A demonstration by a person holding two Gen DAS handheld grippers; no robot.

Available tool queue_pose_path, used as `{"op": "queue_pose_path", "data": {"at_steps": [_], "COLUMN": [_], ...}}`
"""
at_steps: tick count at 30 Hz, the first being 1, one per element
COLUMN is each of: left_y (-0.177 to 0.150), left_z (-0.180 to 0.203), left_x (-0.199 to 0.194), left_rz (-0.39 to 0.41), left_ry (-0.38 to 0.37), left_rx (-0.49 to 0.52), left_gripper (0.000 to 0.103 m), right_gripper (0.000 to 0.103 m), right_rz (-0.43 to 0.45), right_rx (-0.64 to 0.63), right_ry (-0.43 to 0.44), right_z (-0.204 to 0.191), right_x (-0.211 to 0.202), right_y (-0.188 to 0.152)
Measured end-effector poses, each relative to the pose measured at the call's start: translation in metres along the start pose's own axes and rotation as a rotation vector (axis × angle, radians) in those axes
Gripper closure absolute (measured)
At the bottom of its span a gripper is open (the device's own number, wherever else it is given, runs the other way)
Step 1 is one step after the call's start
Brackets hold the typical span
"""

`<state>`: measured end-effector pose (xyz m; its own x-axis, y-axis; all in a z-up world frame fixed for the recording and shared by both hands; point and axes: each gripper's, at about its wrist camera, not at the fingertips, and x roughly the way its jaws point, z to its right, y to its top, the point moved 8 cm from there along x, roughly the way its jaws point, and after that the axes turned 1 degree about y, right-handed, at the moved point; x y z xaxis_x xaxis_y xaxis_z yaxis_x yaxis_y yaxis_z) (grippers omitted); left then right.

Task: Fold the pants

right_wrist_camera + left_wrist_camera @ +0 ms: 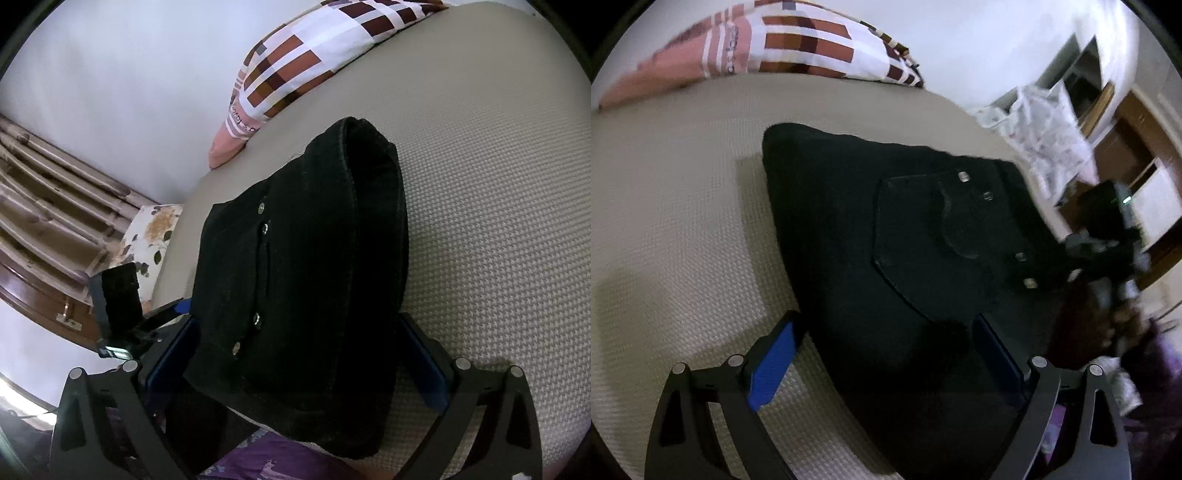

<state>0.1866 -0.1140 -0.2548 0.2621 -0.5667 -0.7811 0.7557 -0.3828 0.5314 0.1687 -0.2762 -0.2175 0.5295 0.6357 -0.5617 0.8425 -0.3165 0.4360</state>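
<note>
The black pants [886, 236] lie folded into a thick bundle on the beige textured bed [665, 229], back pocket and metal rivets facing up. My left gripper [882, 354] is open, its blue pads straddling the bundle's near edge, holding nothing. In the right wrist view the pants [306, 280] hang slightly over the bed's [498, 221] edge. My right gripper [295, 369] is open, its jaws on either side of the bundle's near end. The right gripper also shows in the left wrist view [1108, 236], at the pants' right end.
A pillow [783, 48] with brown, pink and white blocks lies at the bed's far side by a white wall. A floral cushion [151, 236] and wooden furniture [48, 229] stand beyond the bed's edge. Purple fabric [266, 461] lies below the bed.
</note>
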Motion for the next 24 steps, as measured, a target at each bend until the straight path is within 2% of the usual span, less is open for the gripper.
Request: {"op": "queue_pose_path", "data": {"at_steps": [2, 4, 8, 12, 15, 21, 22, 24], "left_y": [0.001, 0.003, 0.008, 0.008, 0.009, 0.018, 0.02, 0.022], "left_z": [0.0, -0.003, -0.016, -0.017, -0.014, -0.008, -0.009, -0.011], "left_x": [0.001, -0.001, -0.006, -0.006, -0.006, 0.002, 0.003, 0.004], "left_rz": [-0.004, -0.004, -0.009, -0.033, -0.039, -0.101, -0.108, -0.122], "left_ry": [0.003, -0.032, -0.178, -0.324, -0.329, -0.346, -0.352, -0.373], "left_rx": [0.001, -0.031, -0.186, -0.283, -0.278, -0.22, -0.217, -0.219], "left_gripper": [0.01, 0.01, 0.01, 0.01, 0.01, 0.01, 0.01, 0.008], "right_gripper": [0.002, 0.002, 0.0, 0.0, 0.0, 0.012, 0.017, 0.019], "right_rz": [-0.006, -0.01, -0.1, -0.158, -0.214, -0.328, -0.34, -0.352], "right_rx": [0.012, 0.047, 0.074, 0.108, 0.079, -0.009, -0.012, 0.017], "right_ry": [0.011, 0.037, 0.055, 0.061, 0.025, -0.041, -0.048, -0.031], "right_z": [0.004, 0.009, 0.01, 0.011, 0.006, 0.001, 0.003, 0.009], "right_x": [-0.001, -0.004, 0.003, 0.007, 0.012, 0.019, 0.019, 0.017], "right_y": [0.003, 0.008, 0.01, 0.012, 0.009, 0.006, 0.007, 0.011]}}
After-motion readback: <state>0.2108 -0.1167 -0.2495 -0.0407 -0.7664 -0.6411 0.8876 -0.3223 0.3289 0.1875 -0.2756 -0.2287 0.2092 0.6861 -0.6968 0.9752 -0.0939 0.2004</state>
